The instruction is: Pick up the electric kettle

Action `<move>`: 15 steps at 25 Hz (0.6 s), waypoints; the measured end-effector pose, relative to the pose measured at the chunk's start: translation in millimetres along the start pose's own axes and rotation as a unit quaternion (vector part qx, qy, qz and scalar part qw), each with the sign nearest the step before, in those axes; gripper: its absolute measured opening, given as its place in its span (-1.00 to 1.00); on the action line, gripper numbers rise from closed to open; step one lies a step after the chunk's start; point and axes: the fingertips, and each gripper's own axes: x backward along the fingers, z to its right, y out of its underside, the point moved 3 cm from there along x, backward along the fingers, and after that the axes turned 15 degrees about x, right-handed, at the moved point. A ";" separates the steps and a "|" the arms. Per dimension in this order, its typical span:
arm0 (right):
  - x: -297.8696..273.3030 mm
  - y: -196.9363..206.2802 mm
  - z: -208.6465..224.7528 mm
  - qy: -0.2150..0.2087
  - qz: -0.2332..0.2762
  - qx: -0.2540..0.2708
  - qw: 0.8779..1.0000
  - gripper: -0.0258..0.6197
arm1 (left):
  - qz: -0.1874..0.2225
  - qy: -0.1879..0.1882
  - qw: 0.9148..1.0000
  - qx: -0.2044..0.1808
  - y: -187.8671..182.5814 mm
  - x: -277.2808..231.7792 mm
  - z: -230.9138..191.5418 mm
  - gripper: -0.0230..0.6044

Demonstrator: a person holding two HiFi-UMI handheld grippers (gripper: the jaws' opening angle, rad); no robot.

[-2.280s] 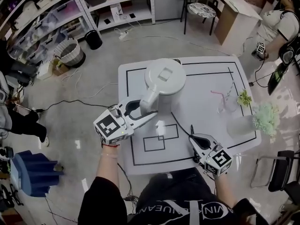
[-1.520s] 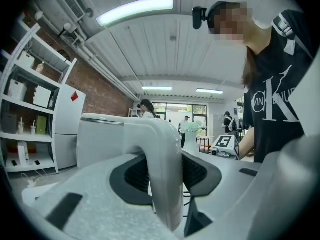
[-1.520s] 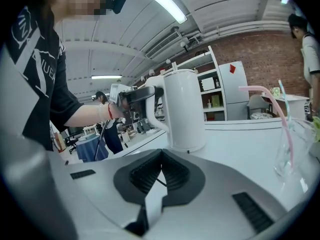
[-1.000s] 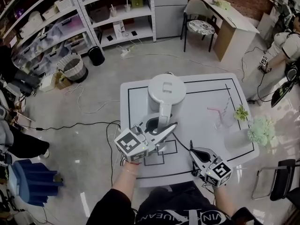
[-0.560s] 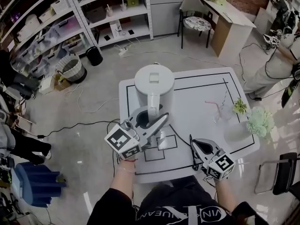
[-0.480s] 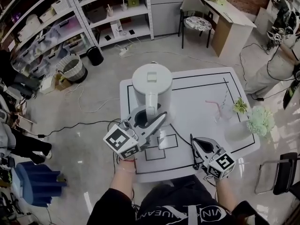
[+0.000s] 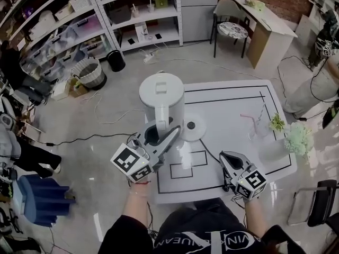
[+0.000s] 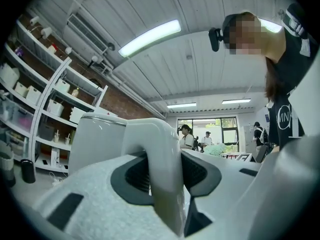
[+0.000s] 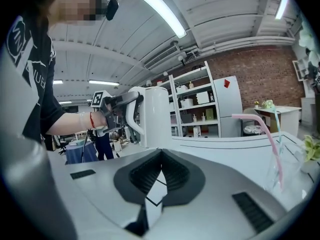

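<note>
The white electric kettle (image 7: 161, 95) hangs in the air over the table's left edge, clear of its round base (image 7: 192, 128), which stays on the white table (image 7: 238, 105). My left gripper (image 7: 160, 135) is shut on the kettle's handle (image 8: 156, 174), which runs upright between the two pads in the left gripper view, with the kettle body (image 8: 97, 139) just beyond. My right gripper (image 7: 226, 157) hovers at the table's near right with its jaws shut on nothing. From the right gripper view (image 9: 160, 155) the lifted kettle (image 9: 152, 116) shows at the left.
A glass with a pink straw (image 7: 257, 124), a clear cup (image 7: 268, 149) and pale green flowers (image 7: 299, 135) stand at the table's right side. The base's dark cord (image 7: 208, 151) trails toward the near edge. Shelves (image 7: 132, 15) and a basket (image 7: 91, 73) lie beyond on the floor.
The kettle has come up off its base and moved left with my left gripper, so the round base now shows bare. My right gripper has barely shifted.
</note>
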 end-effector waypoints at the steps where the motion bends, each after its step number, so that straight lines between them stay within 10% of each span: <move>1: -1.4 -1.6 0.2 0.000 0.001 0.001 1.000 -0.92 | 0.002 -0.006 1.000 0.000 -1.5 5.0 -1.0 -0.50; 15: -12.0 -16.4 -2.4 -0.012 0.014 0.017 1.000 -0.92 | 0.026 -0.065 0.997 -0.008 -15.4 60.1 0.8 -0.50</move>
